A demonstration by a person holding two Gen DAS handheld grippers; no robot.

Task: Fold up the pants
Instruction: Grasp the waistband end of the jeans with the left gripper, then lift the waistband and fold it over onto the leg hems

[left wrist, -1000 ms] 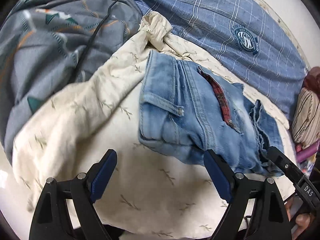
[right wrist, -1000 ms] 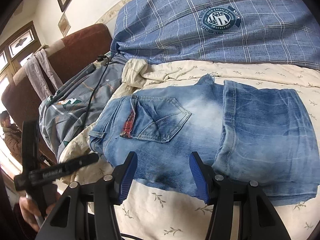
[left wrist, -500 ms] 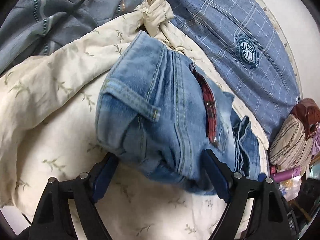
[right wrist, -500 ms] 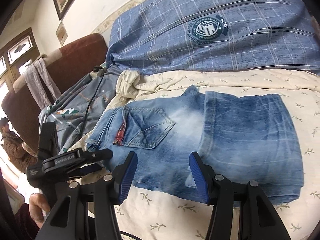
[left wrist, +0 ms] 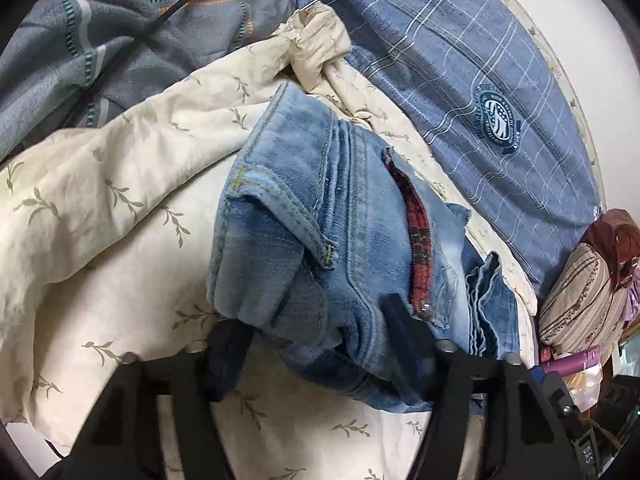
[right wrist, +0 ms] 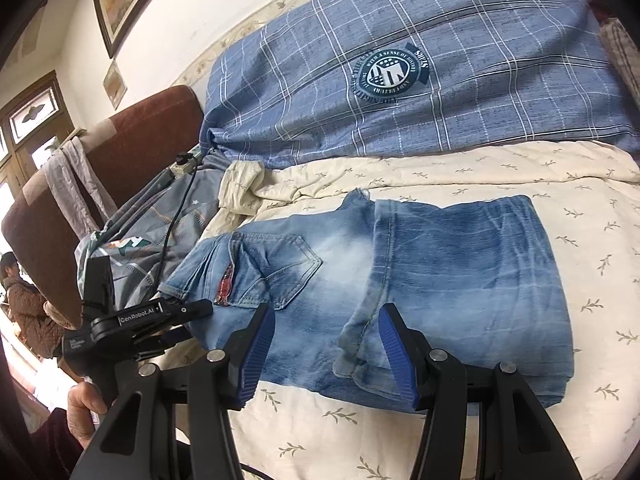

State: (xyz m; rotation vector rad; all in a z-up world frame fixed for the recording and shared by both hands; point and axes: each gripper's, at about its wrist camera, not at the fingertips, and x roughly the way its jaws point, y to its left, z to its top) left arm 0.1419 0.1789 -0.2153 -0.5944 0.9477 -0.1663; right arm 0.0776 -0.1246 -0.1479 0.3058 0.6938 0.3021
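- Pants (right wrist: 400, 280): blue jeans, already folded over once, lying on the bed (right wrist: 540, 172) on a cream leaf-print sheet, just in front of a blue plaid pillow (right wrist: 400, 72).
- Long axis runs left-right across the right wrist view: waistband/pocket end toward the bed's left side, doubled-over leg end toward the right.
- Near long edge of the pants faces both grippers; the far edge lies toward the pillow.
- Left gripper (left wrist: 320, 354): at the waistband end, fingers apart with the bunched denim corner between them. Fingers are blurred; from the right wrist view its tips sit at the waist corner. Looks about to bite, not clamped yet as far as I can tell.
- Right gripper (right wrist: 326, 354): fingers apart, empty, poised over the near edge around mid-length where the folded leg hem curls up. Denim sits between and just beyond the blue pads, contact unclear.
- Key relation: pants lie straight ahead of both grippers, left one nearer the waist end, right one nearer the middle fold line. Judgement: next fold probably carries the waist end toward the leg end, or the near edge up and over; both need a grip on that near edge first.
- Risk guess: thick stacked layers at the waist may slip, so that only the top layer is caught.
- Grey patterned quilt (left wrist: 100, 40) with a black cable (left wrist: 168, 16) lies beyond the waist end, apart from the pants.
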